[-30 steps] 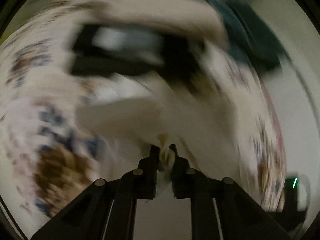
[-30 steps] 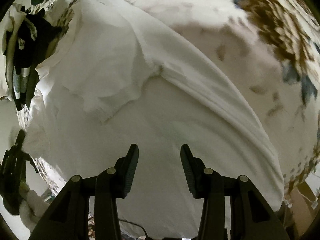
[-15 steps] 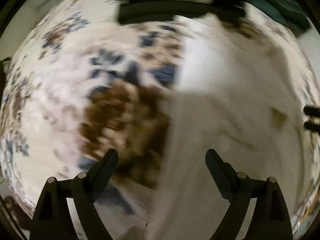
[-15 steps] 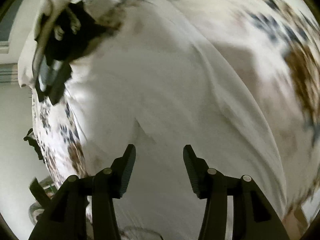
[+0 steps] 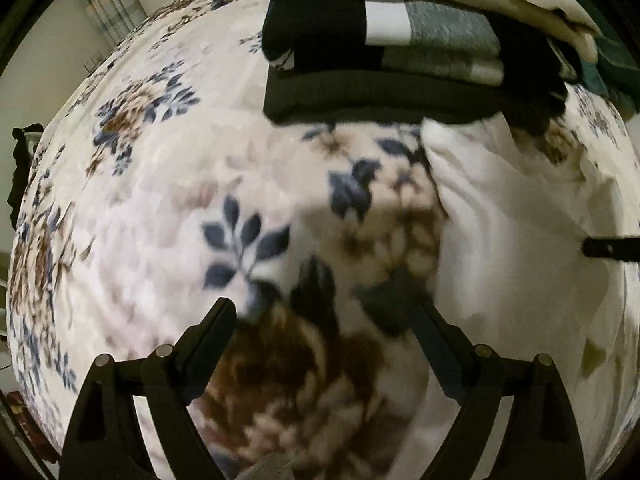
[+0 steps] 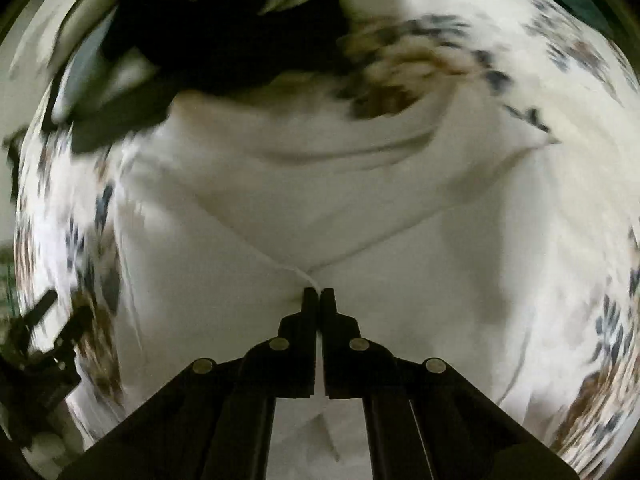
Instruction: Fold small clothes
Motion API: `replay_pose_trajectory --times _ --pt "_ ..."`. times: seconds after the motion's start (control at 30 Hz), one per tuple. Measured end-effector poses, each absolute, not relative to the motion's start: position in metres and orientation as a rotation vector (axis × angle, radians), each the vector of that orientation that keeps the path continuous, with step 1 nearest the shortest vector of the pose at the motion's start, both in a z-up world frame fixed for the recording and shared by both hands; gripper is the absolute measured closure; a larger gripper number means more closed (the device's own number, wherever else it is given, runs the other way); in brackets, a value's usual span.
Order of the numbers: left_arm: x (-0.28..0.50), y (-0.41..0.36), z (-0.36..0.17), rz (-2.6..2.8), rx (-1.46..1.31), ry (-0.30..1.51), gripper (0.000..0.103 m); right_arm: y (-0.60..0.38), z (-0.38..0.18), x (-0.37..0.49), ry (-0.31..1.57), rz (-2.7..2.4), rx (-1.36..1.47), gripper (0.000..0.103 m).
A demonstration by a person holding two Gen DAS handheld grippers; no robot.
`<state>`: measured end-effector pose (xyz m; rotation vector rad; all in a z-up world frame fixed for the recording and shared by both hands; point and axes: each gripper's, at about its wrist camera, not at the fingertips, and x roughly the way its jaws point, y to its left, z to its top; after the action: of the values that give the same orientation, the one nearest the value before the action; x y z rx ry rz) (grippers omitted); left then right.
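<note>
Right wrist view, right tongs point(image 6: 319, 294) pinching white garment point(image 6: 400, 280) edge, left tongs point(image 5: 324, 316) apart over blanket point(image 5: 160, 200)

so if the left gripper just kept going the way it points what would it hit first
Most likely the floral blanket: the left gripper has open jaws with nothing between them, aimed at bare print. The white garment lies just off to one side. Depth is blurred.

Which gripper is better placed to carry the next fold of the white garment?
Right. The right gripper is shut on a pinched ridge of the white cloth garment. The left gripper is open with nothing between its fingers, over the floral blanket beside the garment.
</note>
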<state>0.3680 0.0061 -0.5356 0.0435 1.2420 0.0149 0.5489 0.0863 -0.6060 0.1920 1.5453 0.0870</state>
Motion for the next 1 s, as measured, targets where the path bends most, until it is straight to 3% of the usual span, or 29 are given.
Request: replay_pose_trajectory --times 0.07,0.17,0.2,0.5,0.63,0.83,1.0 --pt "0.382 0.004 -0.537 0.013 0.030 1.236 0.014 0.071 -0.608 0.549 1.590 0.084 0.288 0.097" --pt "0.410 -0.004 -0.542 -0.006 0.001 1.234 0.014 0.038 -0.601 0.541 1.598 0.028 0.439 0.065" --pt "0.420 -0.006 -0.544 -0.013 -0.011 1.236 0.014 0.028 -0.598 0.537 1.582 0.016 0.486 0.059" --pt "0.471 -0.018 -0.567 0.021 -0.022 1.237 0.014 -0.046 -0.569 0.518 1.494 -0.057 0.614 0.058" --pt "0.484 -0.007 -0.570 0.041 -0.045 1.256 0.014 -0.037 -0.564 0.492 1.484 -0.110 0.668 0.058" --pt "0.424 0.000 -0.511 -0.038 0.010 1.166 0.014 -0.068 -0.550 0.402 1.526 -0.207 0.729 0.058" --pt "0.349 -0.036 -0.483 -0.129 0.095 1.188 0.003 -0.106 -0.541 0.316 1.582 -0.295 0.757 0.053"
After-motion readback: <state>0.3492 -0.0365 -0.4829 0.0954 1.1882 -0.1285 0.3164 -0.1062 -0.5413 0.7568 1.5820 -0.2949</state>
